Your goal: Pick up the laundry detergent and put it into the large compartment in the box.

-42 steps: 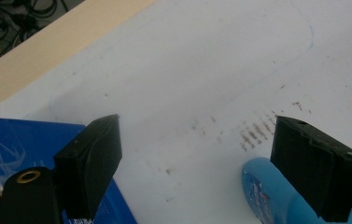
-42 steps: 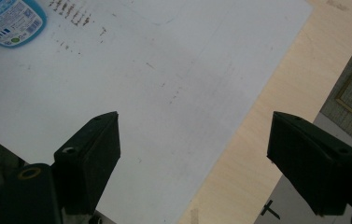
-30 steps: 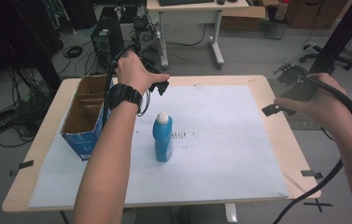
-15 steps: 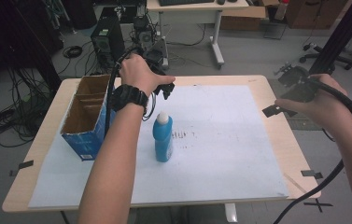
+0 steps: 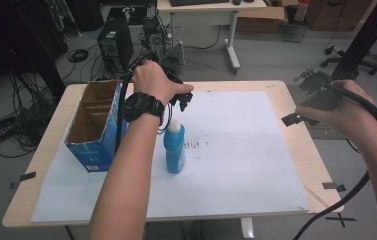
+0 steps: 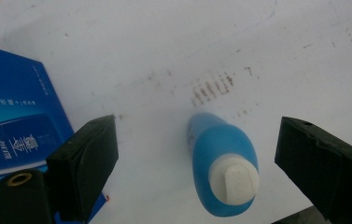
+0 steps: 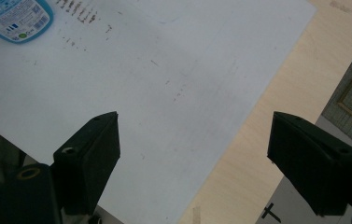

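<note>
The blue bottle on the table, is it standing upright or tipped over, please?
Upright: the blue bottle stands on its base, white cap uppermost.

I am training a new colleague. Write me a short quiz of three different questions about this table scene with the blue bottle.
1. True or false: the blue bottle stands upright on the white sheet.
2. Which thing stands nearest to the bottle? A) a red cup B) the blue cardboard box C) a metal tray
3. Fill in: the jaws of the left gripper are ____ and do not touch the bottle's white cap.

Key:
1. True.
2. B; the box, open at the top, stands at the bottle's left in the high view.
3. Open; they have just been opening, with the bottle below and between them.
</note>
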Demonstrator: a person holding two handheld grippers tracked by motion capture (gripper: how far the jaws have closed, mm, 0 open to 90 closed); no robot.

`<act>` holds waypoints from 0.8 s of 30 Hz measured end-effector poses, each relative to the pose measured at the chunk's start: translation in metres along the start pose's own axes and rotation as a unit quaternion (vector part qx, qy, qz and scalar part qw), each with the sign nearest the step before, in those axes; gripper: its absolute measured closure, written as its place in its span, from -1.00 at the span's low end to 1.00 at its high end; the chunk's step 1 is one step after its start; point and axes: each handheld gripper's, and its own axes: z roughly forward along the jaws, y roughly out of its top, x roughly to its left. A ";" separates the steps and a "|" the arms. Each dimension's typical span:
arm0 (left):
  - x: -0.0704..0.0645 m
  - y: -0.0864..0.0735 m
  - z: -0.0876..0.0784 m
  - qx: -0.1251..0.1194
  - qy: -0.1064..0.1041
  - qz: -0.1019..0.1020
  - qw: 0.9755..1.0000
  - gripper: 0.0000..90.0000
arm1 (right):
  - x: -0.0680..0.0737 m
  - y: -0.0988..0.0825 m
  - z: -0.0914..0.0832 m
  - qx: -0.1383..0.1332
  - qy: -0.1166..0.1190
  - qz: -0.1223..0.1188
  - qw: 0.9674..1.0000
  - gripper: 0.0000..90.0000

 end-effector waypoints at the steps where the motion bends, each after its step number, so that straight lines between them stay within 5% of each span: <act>1: 0.000 -0.001 0.000 0.003 0.000 0.001 1.000 -0.70 | 0.000 0.000 0.000 -0.001 0.000 0.000 1.000 -0.62; 24: -0.021 -0.011 0.006 0.018 -0.001 -0.003 1.000 -0.70 | 0.002 -0.004 -0.005 -0.004 0.001 -0.004 1.000 -0.62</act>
